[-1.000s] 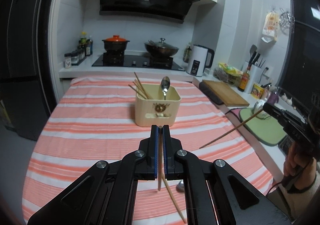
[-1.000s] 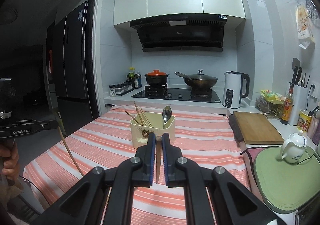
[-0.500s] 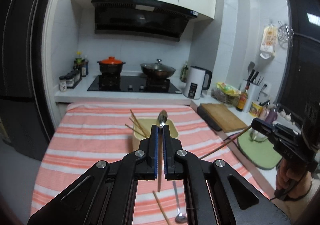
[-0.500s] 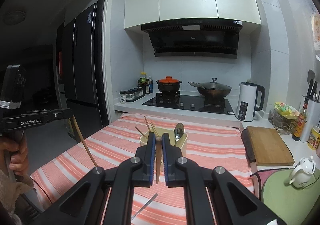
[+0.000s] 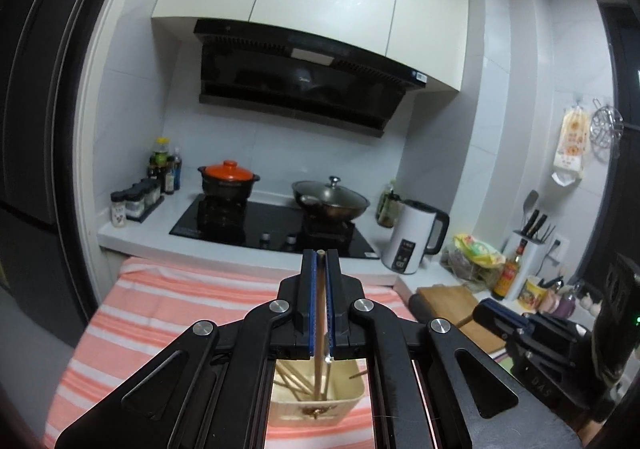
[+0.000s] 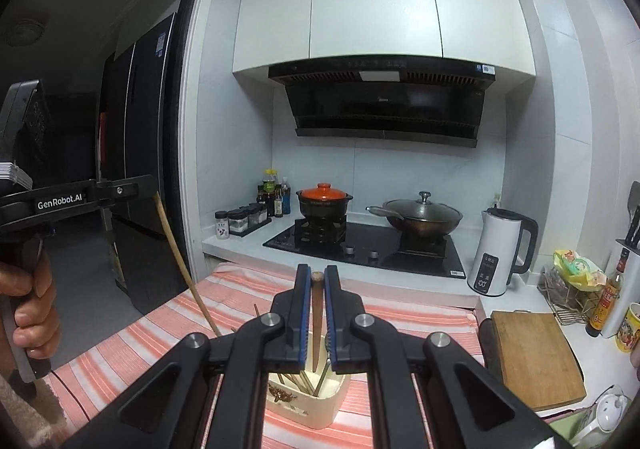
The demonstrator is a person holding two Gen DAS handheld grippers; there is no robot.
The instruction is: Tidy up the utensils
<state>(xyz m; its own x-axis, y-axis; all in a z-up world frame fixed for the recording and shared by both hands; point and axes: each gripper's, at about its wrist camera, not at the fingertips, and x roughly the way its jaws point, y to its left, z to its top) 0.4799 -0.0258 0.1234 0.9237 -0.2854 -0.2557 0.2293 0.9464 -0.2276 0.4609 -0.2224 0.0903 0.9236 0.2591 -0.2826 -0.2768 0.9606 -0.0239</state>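
My left gripper (image 5: pixel 320 254) is shut on a pale wooden chopstick (image 5: pixel 319 329) that hangs down over the cream utensil holder (image 5: pixel 344 407). The holder sits low behind the fingers and has several chopsticks in it. In the right wrist view my right gripper (image 6: pixel 317 269) is shut on a dark brown chopstick (image 6: pixel 316 321), upright above the same holder (image 6: pixel 320 405). A grey spoon handle (image 6: pixel 323 373) leans inside. The left gripper (image 6: pixel 132 188) shows at the left with its chopstick (image 6: pixel 180 261) slanting down toward the holder. The right gripper (image 5: pixel 496 313) shows at the right.
The holder stands on a table with an orange-striped cloth (image 5: pixel 180 305). Beyond it are a hob with an orange-lidded pot (image 6: pixel 323 201) and a wok (image 6: pixel 420 215). A white kettle (image 6: pixel 502 253), a wooden cutting board (image 6: pixel 532 353) and a knife block line the right counter. A dark fridge stands at the left.
Both grippers rose and moved forward with their chopsticks. The holder went from ahead of the fingers to beneath them. The spoon and chopstick on the cloth left view.
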